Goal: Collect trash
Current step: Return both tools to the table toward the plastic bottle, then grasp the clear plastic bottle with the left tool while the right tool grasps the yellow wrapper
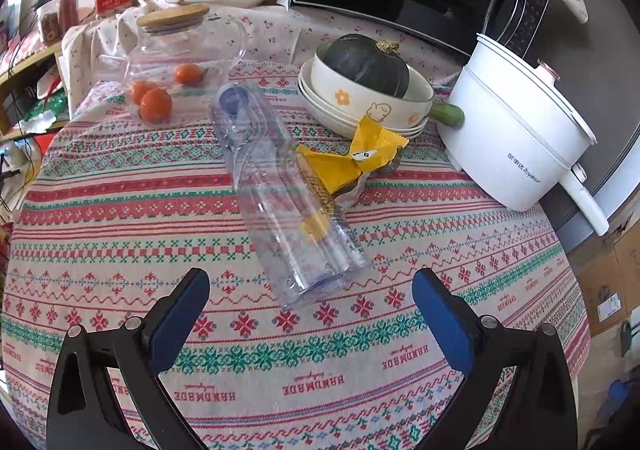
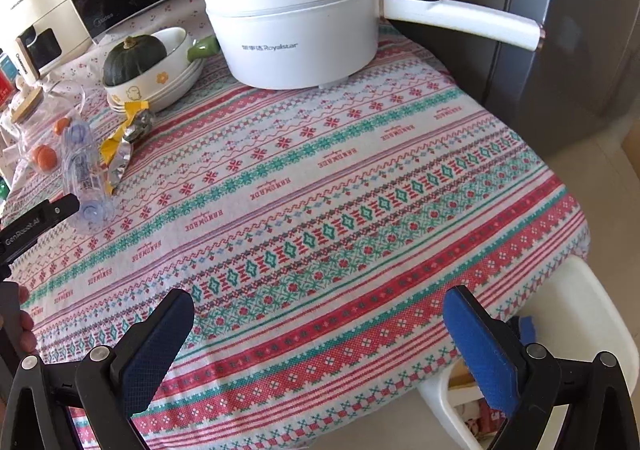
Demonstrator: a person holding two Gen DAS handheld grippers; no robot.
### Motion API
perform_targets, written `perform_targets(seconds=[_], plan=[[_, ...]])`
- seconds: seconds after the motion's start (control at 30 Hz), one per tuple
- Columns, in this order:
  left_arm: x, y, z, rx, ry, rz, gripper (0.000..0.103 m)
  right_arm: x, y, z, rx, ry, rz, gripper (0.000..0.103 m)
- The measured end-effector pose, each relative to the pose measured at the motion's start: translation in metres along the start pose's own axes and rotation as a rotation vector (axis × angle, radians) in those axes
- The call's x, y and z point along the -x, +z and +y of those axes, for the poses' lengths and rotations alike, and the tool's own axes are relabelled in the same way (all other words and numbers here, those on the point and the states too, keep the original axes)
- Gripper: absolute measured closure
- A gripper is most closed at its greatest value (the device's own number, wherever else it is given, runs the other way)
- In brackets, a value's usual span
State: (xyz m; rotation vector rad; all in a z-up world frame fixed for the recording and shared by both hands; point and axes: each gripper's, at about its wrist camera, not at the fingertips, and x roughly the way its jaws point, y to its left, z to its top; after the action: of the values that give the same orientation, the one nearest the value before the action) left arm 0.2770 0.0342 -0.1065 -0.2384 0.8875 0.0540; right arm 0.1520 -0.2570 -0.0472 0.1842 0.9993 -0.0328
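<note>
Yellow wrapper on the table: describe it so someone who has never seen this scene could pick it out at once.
Start at the white pot on the patterned tablecloth. To its left is a stack of bowls holding a dark green squash. The wrapper lies crumpled against the front of that stack, beside a clear bottle lying on its side; it is the only bright yellow, foil-lined thing there.

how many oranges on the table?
3. Two oranges touch at the near side of the glass jar, one sits farther back on its right. The jar may hide more.
</note>
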Motion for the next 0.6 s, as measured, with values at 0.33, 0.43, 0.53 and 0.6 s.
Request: perform_targets(seconds=[0.33, 0.43, 0.53, 0.6], plan=[[-0.024, -0.003, 0.003, -0.034, -0.009, -0.015, 0.032, -0.001, -0.009, -0.016, -0.01, -0.009, 0.026, 0.001], [-0.007, -0.004, 0.01, -0.029, -0.033, -0.024, 0.035, 0.002, -0.01, -0.021, -0.008, -0.021, 0.02, 0.001], [0.019, -0.002, 0.016, -0.049, -0.05, -0.058, 0.038, 0.001, -0.012, -0.021, 0.004, -0.032, 0.022, 0.001], [0.039, 0.001, 0.024, -0.049, -0.071, -0.084, 0.039, 0.001, -0.012, -0.019, 0.008, -0.034, 0.022, 0.001]])
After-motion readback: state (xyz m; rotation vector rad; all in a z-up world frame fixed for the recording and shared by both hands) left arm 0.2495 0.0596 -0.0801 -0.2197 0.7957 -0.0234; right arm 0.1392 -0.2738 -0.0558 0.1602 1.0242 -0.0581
